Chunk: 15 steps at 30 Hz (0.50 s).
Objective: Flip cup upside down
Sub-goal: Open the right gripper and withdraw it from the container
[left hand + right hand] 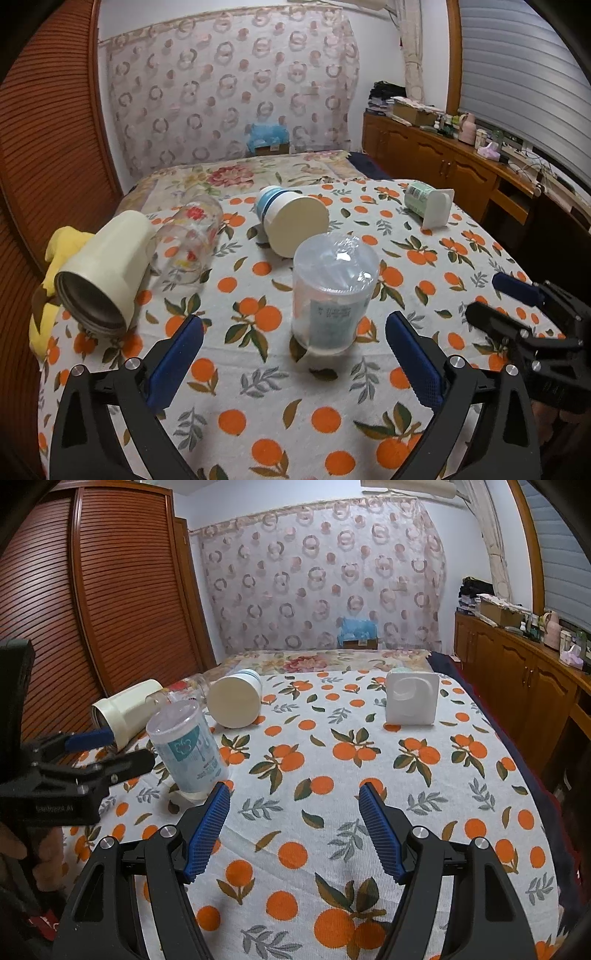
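A clear plastic cup (332, 291) with a teal print stands upside down on the orange-print cloth, just ahead of my open, empty left gripper (295, 328). It also shows in the right wrist view (188, 746), left of my right gripper (293, 794), which is open and empty. A cream tumbler (107, 262), a clear flowered glass (188, 240), a blue-and-white cup (291, 221) and a green cup with a square white base (428, 201) lie on their sides.
A yellow plush toy (62, 251) lies at the table's left edge (40, 369). A wooden sideboard (461, 173) with clutter runs along the right. A slatted wooden door (129, 590) stands on the left. A bed lies behind the table.
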{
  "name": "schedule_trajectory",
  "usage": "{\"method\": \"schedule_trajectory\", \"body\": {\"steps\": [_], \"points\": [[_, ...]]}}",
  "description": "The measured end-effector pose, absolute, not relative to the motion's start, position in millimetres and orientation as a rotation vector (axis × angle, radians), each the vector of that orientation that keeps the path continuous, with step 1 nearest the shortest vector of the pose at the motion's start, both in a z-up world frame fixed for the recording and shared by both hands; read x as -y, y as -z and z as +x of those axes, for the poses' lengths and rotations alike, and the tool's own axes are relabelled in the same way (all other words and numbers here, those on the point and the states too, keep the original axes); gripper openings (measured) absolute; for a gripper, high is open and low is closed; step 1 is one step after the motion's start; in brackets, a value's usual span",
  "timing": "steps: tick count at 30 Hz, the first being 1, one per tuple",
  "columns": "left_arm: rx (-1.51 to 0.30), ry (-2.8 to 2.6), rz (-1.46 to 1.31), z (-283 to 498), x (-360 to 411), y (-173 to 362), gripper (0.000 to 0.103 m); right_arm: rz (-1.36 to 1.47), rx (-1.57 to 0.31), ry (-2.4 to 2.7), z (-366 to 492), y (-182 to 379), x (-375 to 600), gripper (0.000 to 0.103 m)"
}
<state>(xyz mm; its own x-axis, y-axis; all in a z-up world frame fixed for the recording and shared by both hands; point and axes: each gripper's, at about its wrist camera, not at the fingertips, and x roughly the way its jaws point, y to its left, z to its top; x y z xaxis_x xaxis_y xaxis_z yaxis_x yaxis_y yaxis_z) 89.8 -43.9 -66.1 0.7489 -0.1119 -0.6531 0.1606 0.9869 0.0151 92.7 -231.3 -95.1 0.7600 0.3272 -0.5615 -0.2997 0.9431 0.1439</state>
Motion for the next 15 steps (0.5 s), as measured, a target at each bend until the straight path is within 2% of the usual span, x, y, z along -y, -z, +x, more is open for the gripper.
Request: {"method": "schedule_trajectory", "body": {"steps": [1,7,15], "points": [[-0.71,0.145,0.068,88.6,42.5,66.2,0.095,0.046,-0.617,-0.338,92.9,93.7,231.1,0.083],[-0.705,0.119,0.055,78.4,37.4,63.3,0.095,0.05,-0.611,-0.327,96.7,90.3,228.8,0.098],[-0.676,0.118,0.02,61.3,28.8,57.5,0.095,0.053,-0.618,-0.325,99.2,87.4,225.7,0.1]]}}
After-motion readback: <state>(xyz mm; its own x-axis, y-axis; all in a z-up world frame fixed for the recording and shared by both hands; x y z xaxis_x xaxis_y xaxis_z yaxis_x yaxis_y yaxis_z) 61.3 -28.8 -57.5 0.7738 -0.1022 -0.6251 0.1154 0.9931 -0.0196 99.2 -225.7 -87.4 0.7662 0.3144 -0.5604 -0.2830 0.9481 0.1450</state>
